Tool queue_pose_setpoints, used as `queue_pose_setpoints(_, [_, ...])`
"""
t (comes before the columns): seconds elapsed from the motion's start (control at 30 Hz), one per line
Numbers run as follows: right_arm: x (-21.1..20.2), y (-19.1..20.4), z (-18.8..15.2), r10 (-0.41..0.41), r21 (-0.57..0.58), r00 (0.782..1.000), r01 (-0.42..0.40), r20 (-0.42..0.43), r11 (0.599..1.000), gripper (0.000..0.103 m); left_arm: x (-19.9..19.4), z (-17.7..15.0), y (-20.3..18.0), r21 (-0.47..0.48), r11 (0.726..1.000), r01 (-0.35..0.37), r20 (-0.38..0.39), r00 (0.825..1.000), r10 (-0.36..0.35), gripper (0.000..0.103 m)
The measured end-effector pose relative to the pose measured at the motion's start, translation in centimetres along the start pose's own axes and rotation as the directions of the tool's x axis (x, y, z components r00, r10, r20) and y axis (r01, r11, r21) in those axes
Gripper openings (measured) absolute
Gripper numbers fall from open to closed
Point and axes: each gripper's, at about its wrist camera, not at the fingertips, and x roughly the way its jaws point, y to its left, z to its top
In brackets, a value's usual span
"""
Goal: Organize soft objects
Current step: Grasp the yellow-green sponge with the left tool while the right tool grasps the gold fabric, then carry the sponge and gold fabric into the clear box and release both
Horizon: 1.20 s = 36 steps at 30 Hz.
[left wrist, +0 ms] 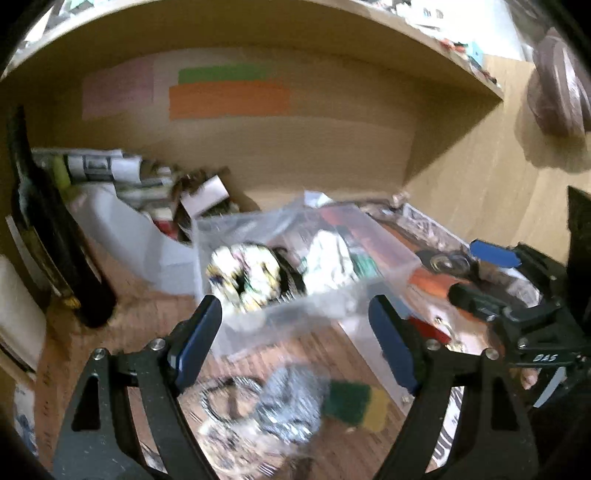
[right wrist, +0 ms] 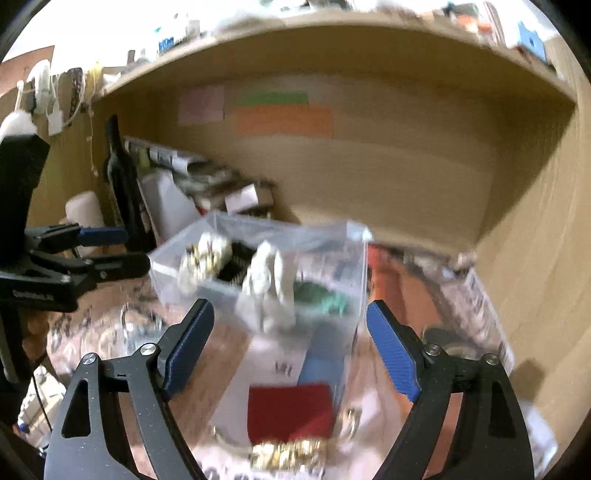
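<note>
A clear plastic bin stands on the wooden desk under a shelf. It holds a patterned cloth bundle, a white soft item and something green. A grey metallic scrubber and a green-yellow sponge lie on the desk below my left gripper, which is open and empty in front of the bin. My right gripper is open and empty, just before the bin's near wall. It also shows in the left wrist view. Both views are blurred.
A dark bottle stands at the left, with a white container of papers and boxes beside it. A red pad, a blue block and gold trinkets lie near the right gripper. The shelf board hangs overhead.
</note>
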Motion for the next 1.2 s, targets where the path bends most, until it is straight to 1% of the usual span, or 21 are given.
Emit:
queue_pose_setpoints(0.13, [1.6,-0.6,-2.8,0.013,0.055,0.995,-0.008,-0.097,0.998,0.083,0.9,-2.0,-1.2,-0.009,0.999,0.035,-0.050,0.998,-0.036,0.082])
queue_pose_setpoints(0.27, [2.6,-1.0,-5.1,0.032,0.104,0.987,-0.015,-0.159,0.994,0.083,2.0,-3.9,-2.4,-0.009,0.999,0.052,-0.093,0.994,-0.052,0.082])
queue_pose_setpoints(0.43, [3.1,-1.3,-7.3,0.044,0.147,0.979,-0.014,-0.201,0.989,0.083,2.5,-5.7,-3.7,0.003,0.997,0.075,-0.129,0.989,-0.074,0.082])
queue_pose_setpoints(0.53, [3.0,-1.1,-8.1,0.025,0.140,0.981,0.002,-0.194,0.990,0.080,2.9,-6.5,-4.5,0.017,0.997,0.078,-0.141,0.987,-0.075,0.082])
queue_pose_setpoints(0.57, [3.0,-1.0,-8.2,0.022,0.134,0.981,0.004,-0.193,0.991,0.078,3.0,-6.7,-4.7,0.022,0.997,0.077,-0.143,0.987,-0.073,0.081])
queue_pose_setpoints(0.63, [3.1,-1.0,-8.3,0.019,0.122,0.980,0.005,-0.196,0.993,0.073,3.2,-7.1,-5.1,0.040,0.996,0.073,-0.151,0.986,-0.067,0.073])
queue_pose_setpoints(0.67, [3.2,-0.9,-8.4,0.018,0.113,0.979,0.005,-0.201,0.994,0.068,3.3,-7.2,-5.3,0.052,0.996,0.071,-0.155,0.986,-0.062,0.071])
queue_pose_setpoints(0.73, [3.5,-0.8,-8.6,0.010,0.095,0.979,0.009,-0.204,0.995,0.062,3.6,-7.5,-5.6,0.074,0.996,0.058,-0.161,0.986,-0.046,0.061])
queue_pose_setpoints(0.77, [3.5,-0.7,-8.7,0.005,0.089,0.980,0.013,-0.201,0.996,0.059,3.7,-7.6,-5.6,0.080,0.995,0.051,-0.161,0.986,-0.038,0.058])
queue_pose_setpoints(0.83, [3.5,-0.8,-8.7,-0.003,0.087,0.981,0.020,-0.194,0.996,0.051,3.9,-7.7,-5.4,0.081,0.996,0.040,-0.165,0.986,-0.026,0.044])
queue_pose_setpoints(0.9, [3.3,-1.1,-8.6,0.015,0.104,0.983,0.004,-0.184,0.995,0.045,3.9,-7.5,-5.1,0.070,0.997,0.040,-0.163,0.986,-0.029,0.040])
queue_pose_setpoints(0.93, [3.0,-1.2,-8.5,0.025,0.112,0.984,-0.005,-0.176,0.994,0.044,3.9,-7.5,-4.9,0.066,0.997,0.043,-0.159,0.987,-0.032,0.038])
queue_pose_setpoints(1.0, [2.8,-1.3,-8.3,0.031,0.116,0.986,-0.012,-0.162,0.993,0.035,3.7,-7.2,-4.8,0.062,0.997,0.048,-0.149,0.988,-0.039,0.033])
queue_pose_setpoints(1.03, [2.7,-1.4,-8.2,0.040,0.122,0.987,-0.022,-0.153,0.992,0.033,3.6,-7.0,-4.7,0.061,0.997,0.049,-0.141,0.989,-0.040,0.033])
queue_pose_setpoints(1.1, [2.4,-1.5,-7.8,0.048,0.127,0.989,-0.030,-0.141,0.991,0.025,3.5,-6.6,-4.7,0.059,0.997,0.048,-0.128,0.991,-0.040,0.031])
queue_pose_setpoints(1.17, [2.2,-1.7,-7.5,0.054,0.133,0.990,-0.037,-0.126,0.990,0.020,3.2,-6.0,-4.6,0.054,0.997,0.054,-0.111,0.993,-0.048,0.031])
queue_pose_setpoints(1.2, [2.1,-1.7,-7.3,0.056,0.134,0.991,-0.039,-0.120,0.990,0.020,3.1,-5.8,-4.6,0.052,0.997,0.057,-0.104,0.993,-0.051,0.030])
